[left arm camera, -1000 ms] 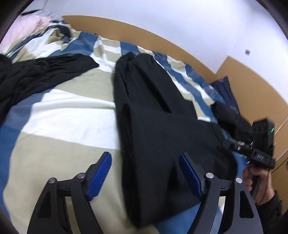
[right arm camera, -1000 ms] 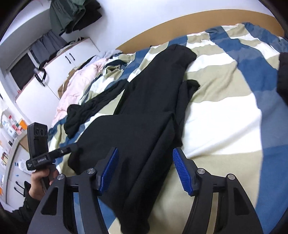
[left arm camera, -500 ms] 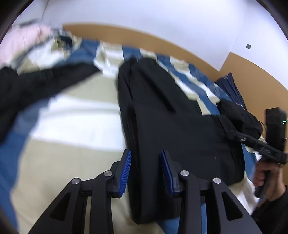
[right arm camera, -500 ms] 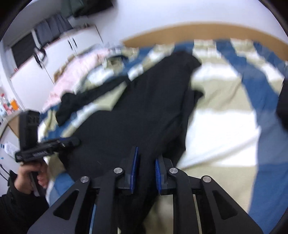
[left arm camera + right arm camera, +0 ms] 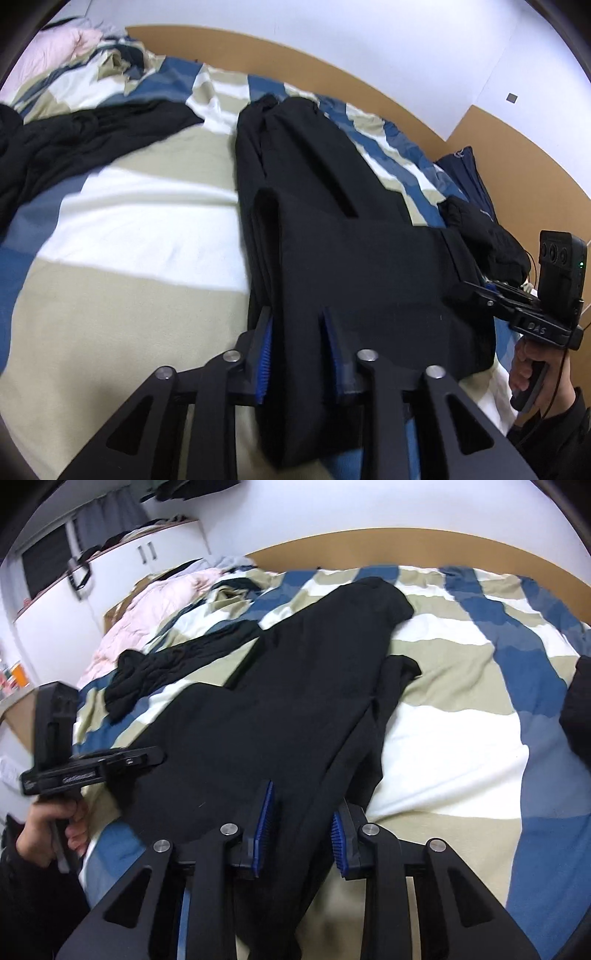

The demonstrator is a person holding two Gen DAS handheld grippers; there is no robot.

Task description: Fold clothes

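Note:
Black trousers lie lengthwise on a striped bed, legs pointing toward the headboard. My left gripper sits at their near left edge. Its jaws are closing, and a bunched fold of fabric fills the gap between the blue pads. From the right wrist view, the same trousers run away from my right gripper. Its jaws are opening slightly, with a ridge of cloth still pressed between the pads. Each gripper also shows in the other's view: the right gripper and the left gripper, each held by a hand.
A second black garment sprawls at the left, and a pink blanket lies beyond it. Dark clothes are heaped at the right edge. A wooden headboard borders the bed, and white cupboards stand at the far left.
Both grippers went from wide open to narrowed onto the trousers' near edge. The right jaws have widened a little since half a second ago.

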